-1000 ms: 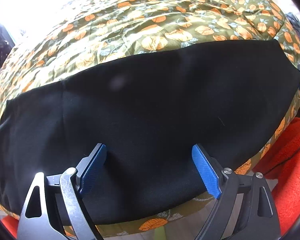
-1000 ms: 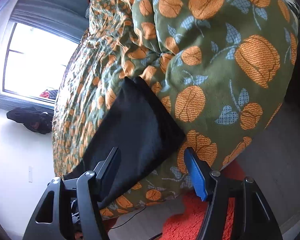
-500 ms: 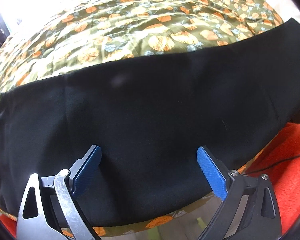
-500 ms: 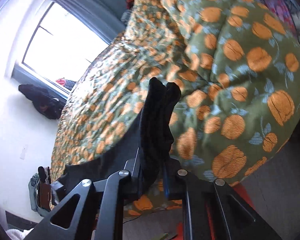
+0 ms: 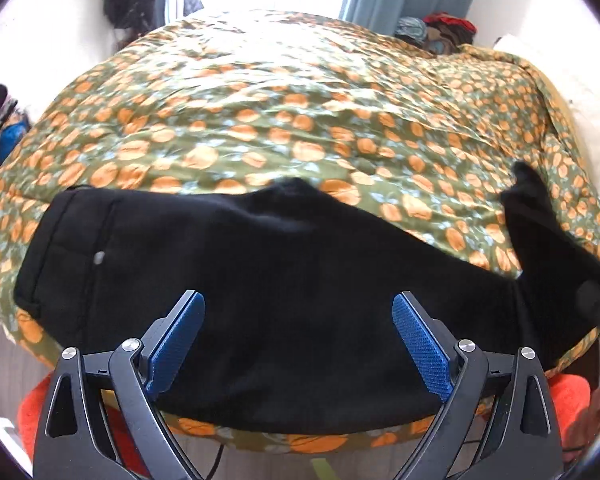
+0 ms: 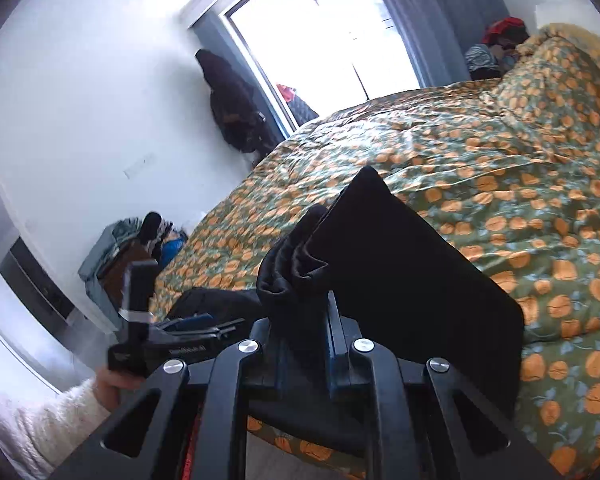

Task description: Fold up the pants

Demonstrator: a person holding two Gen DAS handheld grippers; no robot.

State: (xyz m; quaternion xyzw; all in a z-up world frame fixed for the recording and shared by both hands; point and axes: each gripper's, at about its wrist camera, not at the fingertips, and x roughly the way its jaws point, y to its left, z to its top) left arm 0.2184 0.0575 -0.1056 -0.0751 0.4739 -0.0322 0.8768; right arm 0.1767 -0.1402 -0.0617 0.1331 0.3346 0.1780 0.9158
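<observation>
Black pants [image 5: 284, 276] lie lengthwise along the near edge of a bed, waistband at the left. My left gripper [image 5: 298, 344] is open, its blue pads above the middle of the pants, holding nothing. My right gripper [image 6: 304, 344] is shut on the leg end of the pants [image 6: 384, 264] and holds it lifted above the bed. That lifted end shows at the right in the left wrist view [image 5: 540, 224]. The left gripper also shows at the lower left in the right wrist view [image 6: 172, 340].
The bed has a green quilt with orange pumpkins [image 5: 300, 100]. An orange rug [image 5: 568, 400] lies on the floor below the bed edge. Piles of clothes [image 6: 140, 248] sit by the wall at the left. A window [image 6: 332, 36] and curtains are behind the bed.
My right gripper closed on the leg end of the pants and raised it off the bed. My left gripper drew back and up, still open.
</observation>
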